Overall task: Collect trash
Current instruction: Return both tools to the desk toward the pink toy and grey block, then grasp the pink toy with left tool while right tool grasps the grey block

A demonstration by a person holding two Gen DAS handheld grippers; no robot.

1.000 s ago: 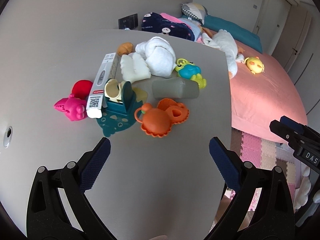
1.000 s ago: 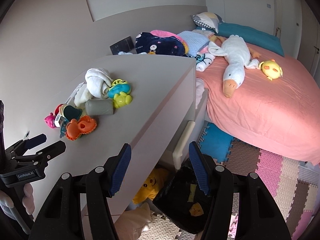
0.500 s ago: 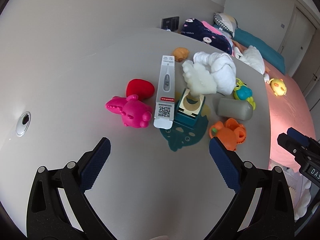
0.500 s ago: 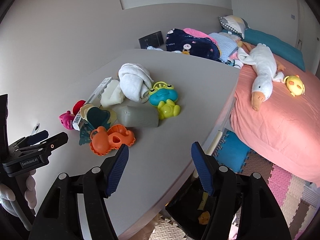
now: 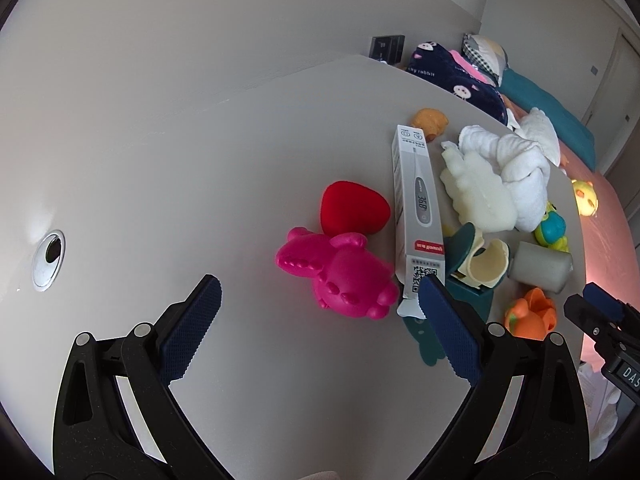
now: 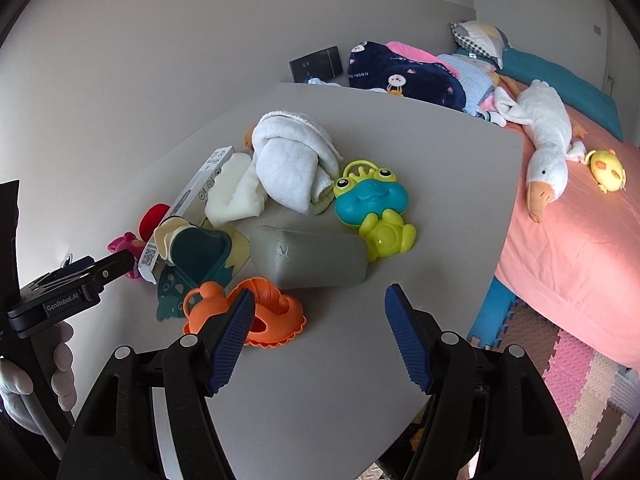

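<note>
White thermometer box [image 5: 418,216] lengthwise away from left gripper [image 5: 320,312], near end hidden behind its pad; both jaws open, right gripper [image 6: 320,320] just widened, empty.

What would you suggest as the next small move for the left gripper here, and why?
Probably ease the left gripper forward and to its right, to straddle the near end of the thermometer box. Among the toys on the table, that box looks the likeliest trash. The jaws are open and empty, and the box end already lies just beyond the right fingertip, beside the pink toy.
</note>
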